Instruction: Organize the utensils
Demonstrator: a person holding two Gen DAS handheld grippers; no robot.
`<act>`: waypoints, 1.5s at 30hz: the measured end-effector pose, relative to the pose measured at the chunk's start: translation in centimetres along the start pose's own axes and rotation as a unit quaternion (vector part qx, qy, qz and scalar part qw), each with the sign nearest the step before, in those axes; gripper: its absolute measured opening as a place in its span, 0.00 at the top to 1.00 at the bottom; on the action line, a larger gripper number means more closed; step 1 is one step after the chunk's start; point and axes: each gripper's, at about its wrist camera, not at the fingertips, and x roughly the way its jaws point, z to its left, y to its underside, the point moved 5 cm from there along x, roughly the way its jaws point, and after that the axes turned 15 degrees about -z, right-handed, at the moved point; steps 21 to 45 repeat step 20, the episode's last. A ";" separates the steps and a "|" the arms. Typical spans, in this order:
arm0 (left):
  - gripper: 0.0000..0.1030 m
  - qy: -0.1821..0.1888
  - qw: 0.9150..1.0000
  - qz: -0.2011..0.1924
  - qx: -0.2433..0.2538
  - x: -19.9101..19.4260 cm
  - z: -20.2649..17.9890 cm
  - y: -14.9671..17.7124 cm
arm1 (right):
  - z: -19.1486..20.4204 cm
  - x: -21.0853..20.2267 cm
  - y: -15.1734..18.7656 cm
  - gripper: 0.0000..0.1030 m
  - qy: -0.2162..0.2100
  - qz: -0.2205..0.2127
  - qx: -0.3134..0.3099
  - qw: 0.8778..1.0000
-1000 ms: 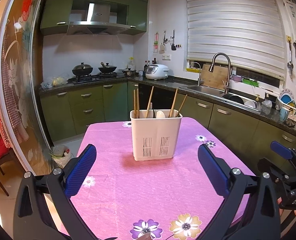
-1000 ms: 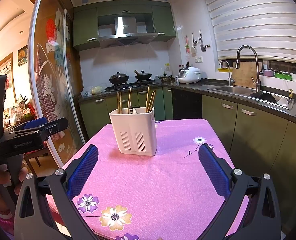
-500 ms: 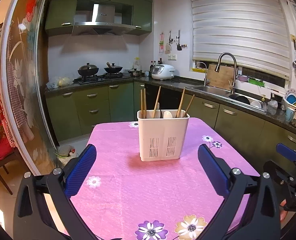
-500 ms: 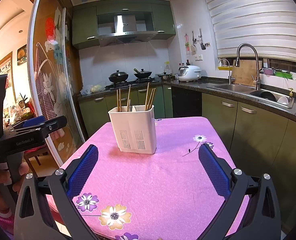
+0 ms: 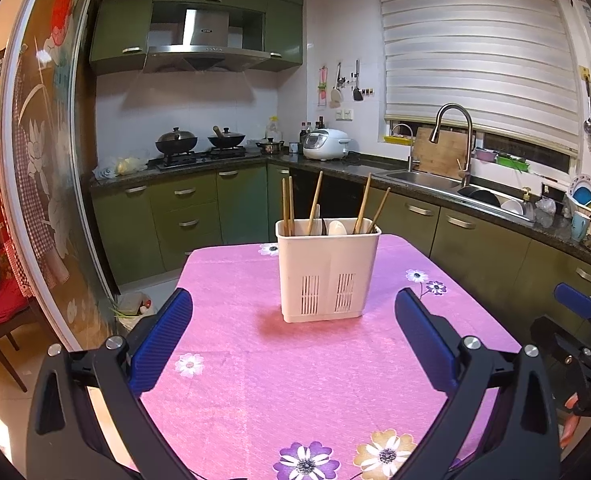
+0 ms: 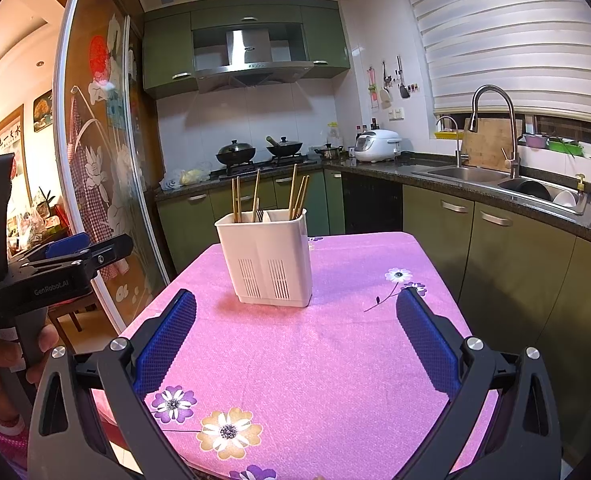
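A white slotted utensil holder [image 5: 327, 274] stands on the pink flowered table [image 5: 255, 380], also in the right wrist view [image 6: 267, 258]. It holds several wooden chopsticks [image 5: 315, 202] and a white spoon [image 5: 335, 227]. My left gripper [image 5: 293, 312] is open and empty, held back from the holder over the near part of the table. My right gripper [image 6: 295, 318] is open and empty, also short of the holder. The left gripper shows at the left edge of the right wrist view [image 6: 67, 256]; the right gripper shows at the right edge of the left wrist view [image 5: 575, 306].
Green kitchen cabinets [image 5: 183, 216] stand behind the table, with a stove and woks [image 5: 199, 144], a rice cooker [image 5: 325, 144] and a sink with faucet [image 5: 451, 148] on the right. A glass sliding door [image 5: 43, 184] is at the left.
Both grippers have drawn back and risen slightly, so the holder sits a little lower and farther in view. Both stay open and empty.
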 end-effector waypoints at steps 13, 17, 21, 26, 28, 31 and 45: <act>0.06 0.006 1.000 0.017 -0.005 0.5 0.3 0.4 | -0.1 0.0 0.0 0.04 0.000 0.001 -0.001 1.000; 0.06 0.006 1.000 0.022 -0.006 0.7 0.4 0.6 | 0.0 0.0 0.2 0.04 0.000 -0.001 -0.002 1.000; 0.06 0.006 1.000 0.024 -0.004 0.7 0.2 0.6 | -0.1 0.2 0.4 0.04 0.002 0.002 -0.002 1.000; 0.06 0.006 1.000 0.024 -0.004 0.7 0.2 0.6 | -0.1 0.2 0.4 0.04 0.002 0.002 -0.002 1.000; 0.06 0.006 1.000 0.024 -0.004 0.7 0.2 0.6 | -0.1 0.2 0.4 0.04 0.002 0.002 -0.002 1.000; 0.06 0.006 1.000 0.024 -0.004 0.7 0.2 0.6 | -0.1 0.2 0.4 0.04 0.002 0.002 -0.002 1.000; 0.06 0.006 1.000 0.024 -0.004 0.7 0.2 0.6 | -0.1 0.2 0.4 0.04 0.002 0.002 -0.002 1.000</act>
